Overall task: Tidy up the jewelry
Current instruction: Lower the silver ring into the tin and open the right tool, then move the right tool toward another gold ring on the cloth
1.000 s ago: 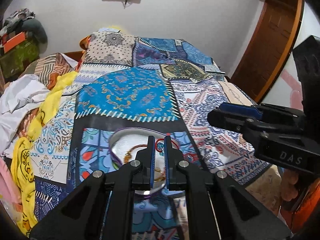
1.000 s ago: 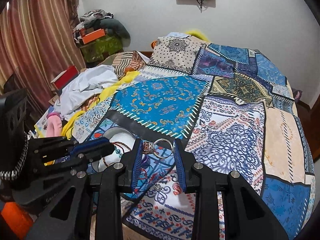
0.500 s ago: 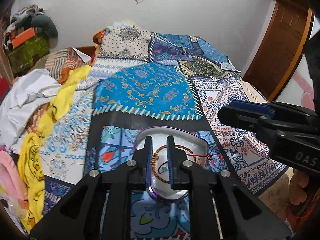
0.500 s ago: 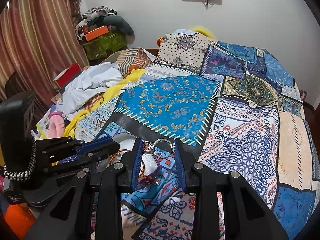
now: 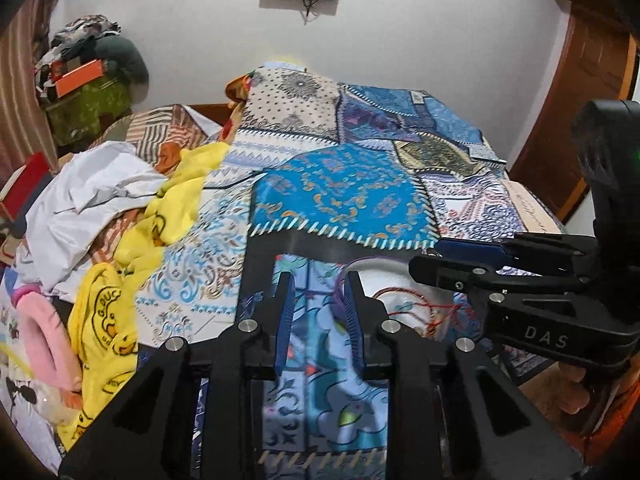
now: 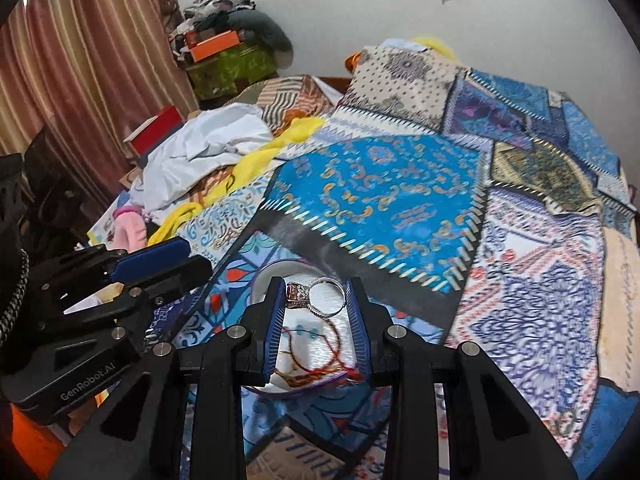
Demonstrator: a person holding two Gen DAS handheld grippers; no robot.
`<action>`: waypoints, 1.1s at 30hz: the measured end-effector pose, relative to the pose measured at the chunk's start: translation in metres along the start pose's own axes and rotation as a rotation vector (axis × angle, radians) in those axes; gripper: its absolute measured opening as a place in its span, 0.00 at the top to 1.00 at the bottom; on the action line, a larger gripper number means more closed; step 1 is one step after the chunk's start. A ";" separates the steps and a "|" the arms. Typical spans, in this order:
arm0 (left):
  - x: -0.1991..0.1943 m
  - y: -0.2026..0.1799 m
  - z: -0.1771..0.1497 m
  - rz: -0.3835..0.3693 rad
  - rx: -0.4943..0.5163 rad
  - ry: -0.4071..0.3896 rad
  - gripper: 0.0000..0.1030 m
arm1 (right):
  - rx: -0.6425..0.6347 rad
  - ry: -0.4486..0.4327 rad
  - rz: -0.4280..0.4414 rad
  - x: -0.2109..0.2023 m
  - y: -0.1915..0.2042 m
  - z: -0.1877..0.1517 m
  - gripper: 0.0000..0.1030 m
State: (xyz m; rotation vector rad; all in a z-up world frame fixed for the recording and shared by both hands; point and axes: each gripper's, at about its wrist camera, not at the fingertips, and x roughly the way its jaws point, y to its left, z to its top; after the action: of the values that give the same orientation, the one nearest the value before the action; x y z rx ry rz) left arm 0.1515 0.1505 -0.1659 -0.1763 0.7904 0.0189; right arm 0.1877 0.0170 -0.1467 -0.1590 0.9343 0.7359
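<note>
**Two hand-held grippers over a jewelry dish on a patchwork bedspread**

Left wrist view: the left gripper [image 5: 316, 304] hangs above a blue patterned bedspread [image 5: 340, 196], its blue-padded fingers parted with nothing between them. Just to its right sits a white dish [image 5: 400, 292] with a purple rim, holding a red thread bracelet [image 5: 416, 304]. The right gripper [image 5: 436, 258] reaches in from the right, its tips over the far edge of the dish; from this side its opening cannot be judged. Crumpled white cloth [image 5: 88, 200] and yellow cloth [image 5: 160, 224] lie at the left of the bed.

Right wrist view: the right gripper [image 6: 314, 300] holds a silver ring [image 6: 326, 296] with a reddish stone setting between its fingers, which stand partly apart and press the ring from both sides. The ring hangs directly above the white dish [image 6: 272, 276], where the red thread bracelet [image 6: 316, 356] and a gold-coloured chain lie. The left gripper [image 6: 176, 260] shows at the left, beside the dish. Striped curtains [image 6: 80, 80] hang behind.
</note>
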 end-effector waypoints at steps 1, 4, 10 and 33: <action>0.000 0.003 -0.001 0.001 -0.004 0.003 0.77 | -0.003 0.008 0.003 0.003 0.002 0.000 0.73; 0.001 0.008 -0.005 0.010 -0.018 0.015 0.77 | -0.020 0.036 0.009 0.012 0.008 0.000 0.72; -0.002 0.006 -0.007 0.010 -0.020 0.023 0.77 | -0.003 0.077 0.027 0.010 0.004 -0.004 0.70; 0.011 -0.107 -0.035 -0.160 0.069 0.162 0.77 | 0.165 -0.151 -0.250 -0.129 -0.111 -0.059 0.66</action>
State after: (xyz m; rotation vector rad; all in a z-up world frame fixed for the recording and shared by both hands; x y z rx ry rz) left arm 0.1440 0.0392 -0.1818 -0.1771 0.9347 -0.1751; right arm 0.1703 -0.1567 -0.1019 -0.0724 0.8095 0.4316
